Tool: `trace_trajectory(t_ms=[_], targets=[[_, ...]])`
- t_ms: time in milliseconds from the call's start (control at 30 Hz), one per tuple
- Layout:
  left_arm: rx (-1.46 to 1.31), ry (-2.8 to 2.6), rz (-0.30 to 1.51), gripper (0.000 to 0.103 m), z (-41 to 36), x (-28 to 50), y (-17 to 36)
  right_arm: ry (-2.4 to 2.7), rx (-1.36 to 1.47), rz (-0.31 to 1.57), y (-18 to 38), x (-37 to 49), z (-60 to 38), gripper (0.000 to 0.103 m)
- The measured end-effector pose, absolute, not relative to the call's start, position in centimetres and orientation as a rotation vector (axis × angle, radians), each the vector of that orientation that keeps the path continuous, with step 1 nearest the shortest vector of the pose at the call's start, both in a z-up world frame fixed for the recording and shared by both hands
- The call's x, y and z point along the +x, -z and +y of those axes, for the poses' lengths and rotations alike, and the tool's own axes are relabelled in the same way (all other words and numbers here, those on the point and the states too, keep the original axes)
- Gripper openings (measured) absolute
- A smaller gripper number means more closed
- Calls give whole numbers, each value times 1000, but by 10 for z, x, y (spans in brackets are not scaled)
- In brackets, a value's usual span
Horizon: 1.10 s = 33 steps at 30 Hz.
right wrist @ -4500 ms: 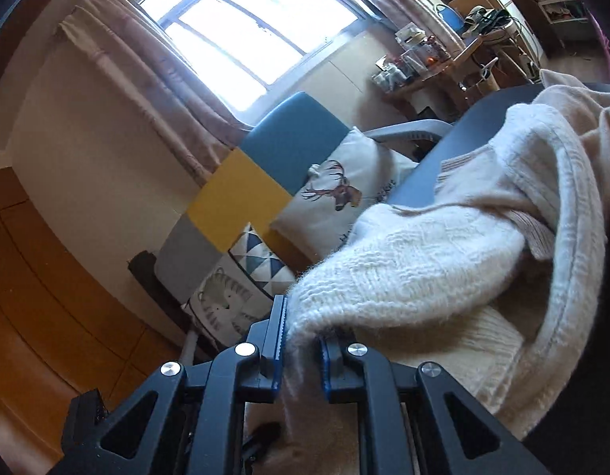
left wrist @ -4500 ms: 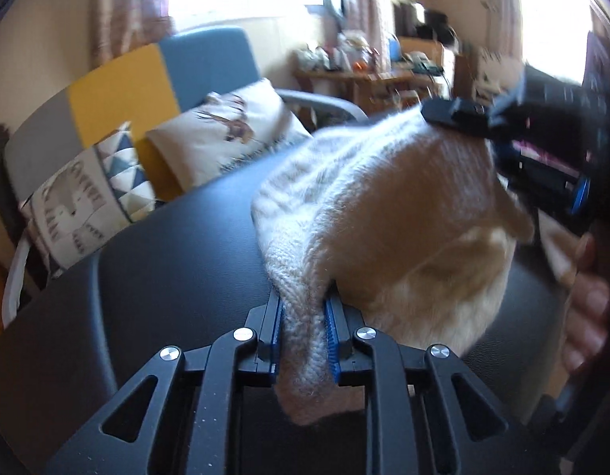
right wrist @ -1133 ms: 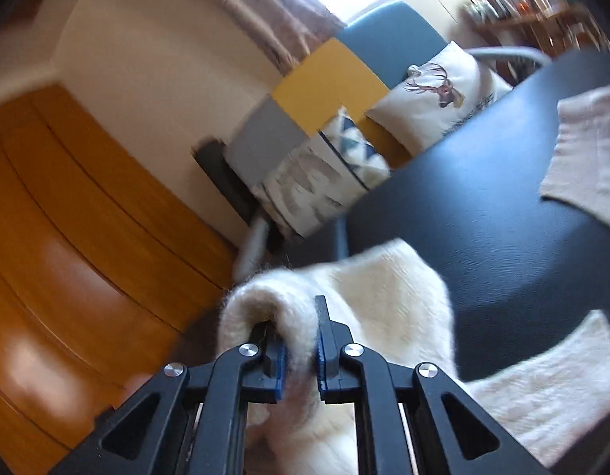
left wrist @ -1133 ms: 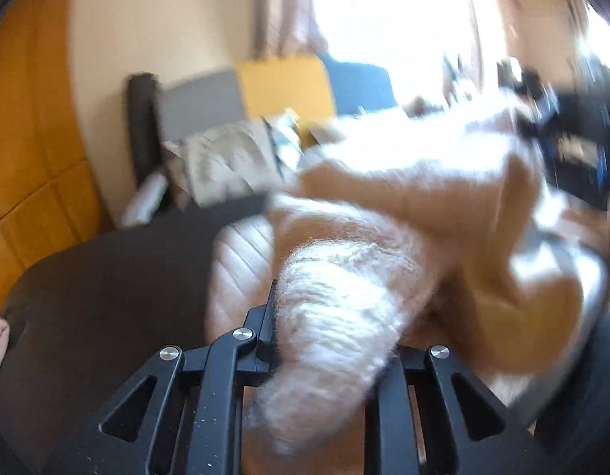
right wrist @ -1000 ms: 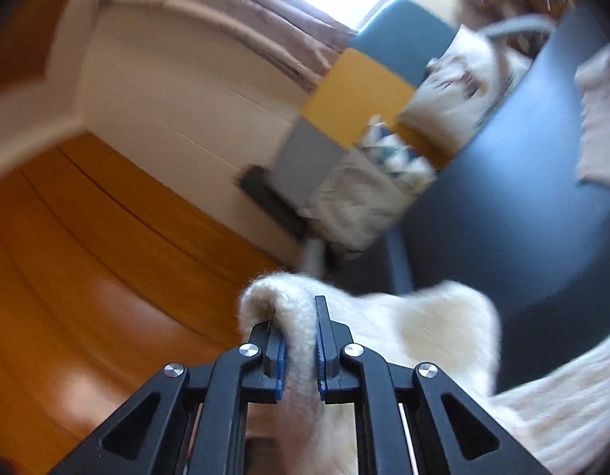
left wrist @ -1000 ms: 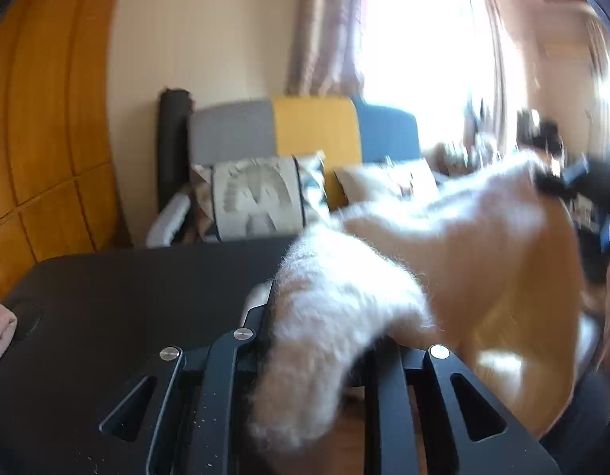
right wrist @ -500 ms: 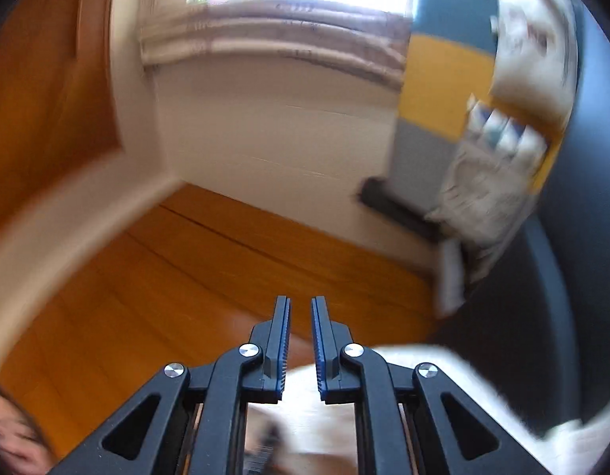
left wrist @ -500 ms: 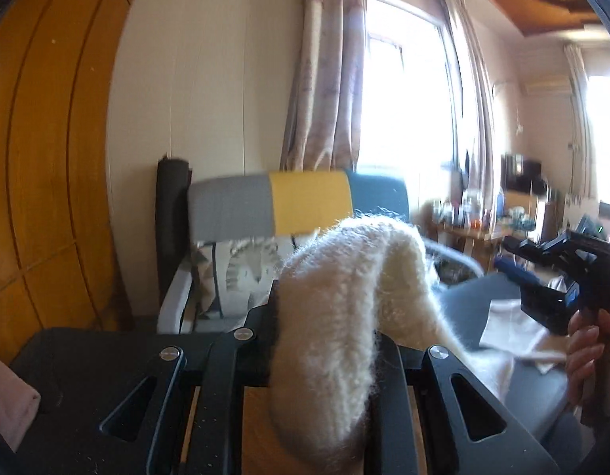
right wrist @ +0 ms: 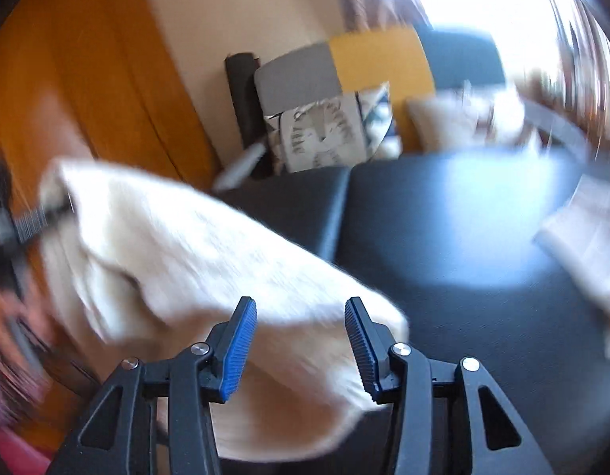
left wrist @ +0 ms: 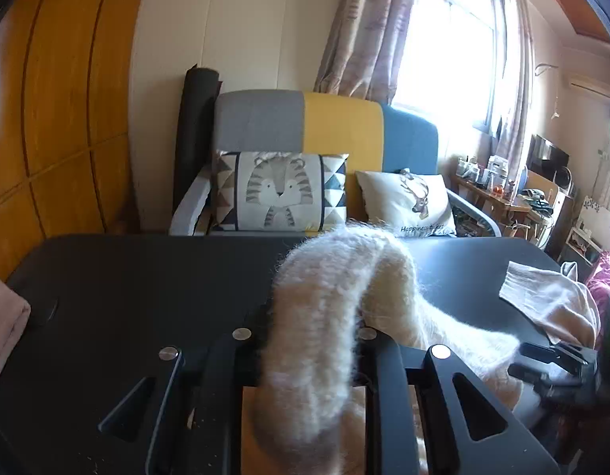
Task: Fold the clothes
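Left tongs (left wrist: 311, 340): pinched tight on a fold of the fluffy cream knitted sweater (left wrist: 328, 316); the knit bulges up and over both black fingers.
Right tongs (right wrist: 299, 340): jaws opening, blue ribbed pads (right wrist: 237, 346) clear of the cloth; the sweater's hem lies loose between and beyond them.
Sweater, look: thick fuzzy wool, cream, faint ribbing; one end raised at the left tongs, the rest trailing down to the right over the near edge of the matte black counter (left wrist: 138, 277).
Second cloth: pale ribbed knit piece (left wrist: 542, 301) lying at the counter's right end.
Writing: white deer-print cushion (left wrist: 408, 206) reads "Happiness", remainder too small to read.
Edges, room: counter's left and middle bare and open; pink fabric (left wrist: 4, 324) at the left edge; grey-yellow-blue sofa (left wrist: 325, 122) just behind the far edge, tiger-print cushion (left wrist: 279, 194) on it.
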State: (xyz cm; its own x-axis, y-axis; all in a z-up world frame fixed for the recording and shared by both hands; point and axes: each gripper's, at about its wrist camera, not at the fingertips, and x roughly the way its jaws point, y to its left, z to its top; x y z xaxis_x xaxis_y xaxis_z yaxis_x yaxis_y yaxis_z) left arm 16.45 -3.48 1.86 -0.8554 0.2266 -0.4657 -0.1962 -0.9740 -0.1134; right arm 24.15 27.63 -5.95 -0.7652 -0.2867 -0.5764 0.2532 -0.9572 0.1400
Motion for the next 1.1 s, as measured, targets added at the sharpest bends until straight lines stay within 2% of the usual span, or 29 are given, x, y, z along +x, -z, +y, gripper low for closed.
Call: trace_trajectory(t_ms=[100, 167, 367, 433, 500, 533, 667, 767, 867, 1100], targets=[[-738, -2814, -130, 22, -41, 165, -14, 2793, 838, 361, 69, 259, 246, 47], [-739, -2817, -114, 24, -42, 169, -12, 2867, 751, 547, 75, 264, 235, 47], [-735, -2830, 22, 32, -39, 191, -3, 2842, 687, 765, 86, 239, 199, 47], [-743, -2842, 71, 45, -40, 198, 2, 2821, 693, 857, 94, 230, 187, 47], [-771, -2858, 98, 59, -40, 202, 8, 2828, 703, 856, 98, 216, 179, 43], [-790, -2862, 106, 62, -43, 203, 12, 2820, 753, 706, 96, 203, 183, 37], [-866, -2861, 103, 62, -58, 204, 26, 2518, 913, -433, 93, 153, 233, 12], [-872, -2842, 59, 62, -68, 206, 26, 2174, 882, -1039, 115, 140, 265, 12], [-832, -2833, 33, 63, -71, 210, 21, 1959, 793, -1263, 121, 140, 273, 9], [-683, -2849, 212, 63, -47, 215, 3, 1710, 712, -1400, 114, 122, 269, 9]])
